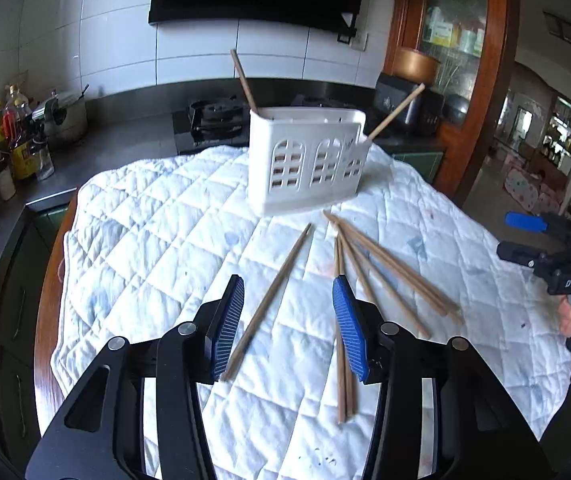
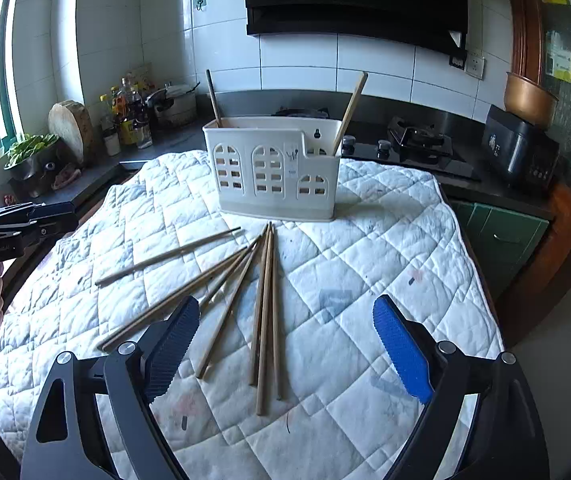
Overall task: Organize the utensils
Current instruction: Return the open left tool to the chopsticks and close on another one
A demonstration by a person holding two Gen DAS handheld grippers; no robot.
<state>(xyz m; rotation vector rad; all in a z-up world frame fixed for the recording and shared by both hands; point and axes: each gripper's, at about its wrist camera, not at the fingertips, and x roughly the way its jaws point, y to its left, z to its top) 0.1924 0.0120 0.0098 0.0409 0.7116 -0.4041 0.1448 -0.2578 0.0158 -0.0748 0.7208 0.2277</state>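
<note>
A white plastic utensil holder stands at the far side of the quilted white cloth, with two chopsticks leaning in it. Several wooden chopsticks lie loose on the cloth in front of it. One chopstick lies apart to the left. My left gripper is open and empty above that single chopstick. My right gripper is open and empty above the loose pile. It also shows in the left wrist view.
The quilted cloth covers a table. Behind it runs a dark counter with a gas stove, bottles, a pot and a black appliance. A wooden cabinet stands at the right.
</note>
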